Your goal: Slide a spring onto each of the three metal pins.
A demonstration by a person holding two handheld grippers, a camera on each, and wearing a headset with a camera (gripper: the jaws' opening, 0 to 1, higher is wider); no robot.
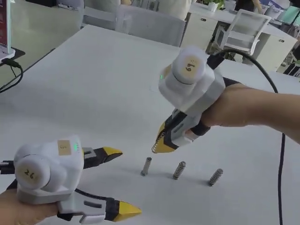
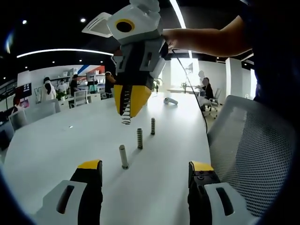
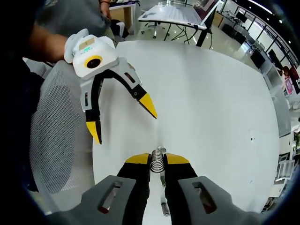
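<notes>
The left claw [image 1: 130,181] is nearest, low and to the left of the bare pin [image 1: 146,166]. Its yellow-tipped jaws are spread wide with nothing between them, so it is not steadying anything.

The bare pin stands on the white worktop [image 1: 93,93] as the leftmost of three. Just above it and slightly to its right, the right claw [image 1: 161,143] is clenched on the spring [image 1: 157,142]. The spring is pinched across its coils and its lower end hangs free, clear of the pin's tip.

The spring looks tilted rather than in line with the pin. If it comes down that way, I judge the bottom coil may catch on the pin's edge, buckle, or flick out of the jaws. Whether the pin is fixed to the worktop cannot be told, so a sideways push might topple it.

Right of the bare pin, the middle pin [image 1: 179,170] and the far pin [image 1: 215,177] each carry a spring. The middle one is close enough for a wide jaw to knock it.
</notes>
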